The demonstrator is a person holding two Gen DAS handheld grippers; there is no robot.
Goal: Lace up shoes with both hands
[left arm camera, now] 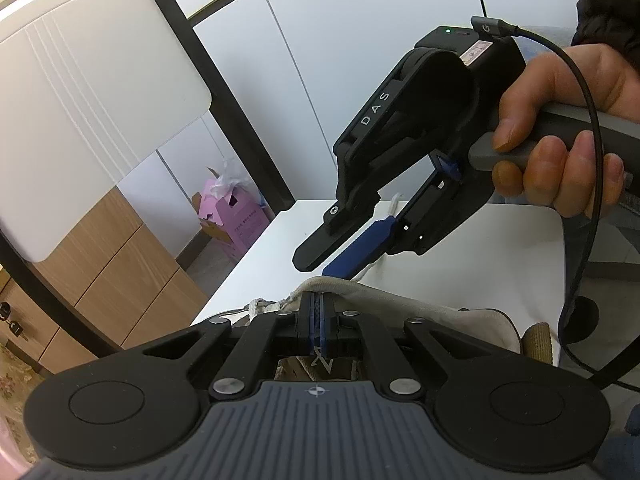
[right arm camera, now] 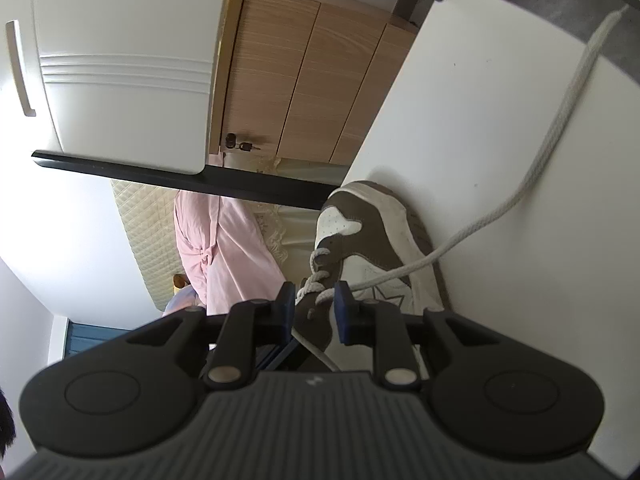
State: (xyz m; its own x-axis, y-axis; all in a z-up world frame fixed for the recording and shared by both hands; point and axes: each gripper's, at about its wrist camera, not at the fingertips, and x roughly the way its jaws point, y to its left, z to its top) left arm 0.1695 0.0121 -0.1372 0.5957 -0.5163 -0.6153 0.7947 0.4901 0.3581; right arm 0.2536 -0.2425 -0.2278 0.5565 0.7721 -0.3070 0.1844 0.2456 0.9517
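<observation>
A brown and white sneaker (right arm camera: 376, 232) lies on the white table (right arm camera: 500, 140). In the right wrist view my right gripper (right arm camera: 314, 300) has its blue pads (right arm camera: 343, 308) on either side of the brown eyelet flap (right arm camera: 314, 320), where the white lace (right arm camera: 536, 168) crosses. From there the lace trails off over the table to the upper right. In the left wrist view my left gripper (left arm camera: 318, 318) is shut on the shoe's cream collar (left arm camera: 360, 292). A hand holds the right gripper (left arm camera: 320, 266) just above that collar.
The table's far edge (left arm camera: 256, 256) drops to the floor, where a pink box (left arm camera: 236, 220) stands. Wooden cabinet fronts (right arm camera: 312, 80) and a white door (right arm camera: 120, 60) are beyond. A black cable (left arm camera: 592, 160) hangs from the right gripper. A pink garment (right arm camera: 224, 248) hangs past the table.
</observation>
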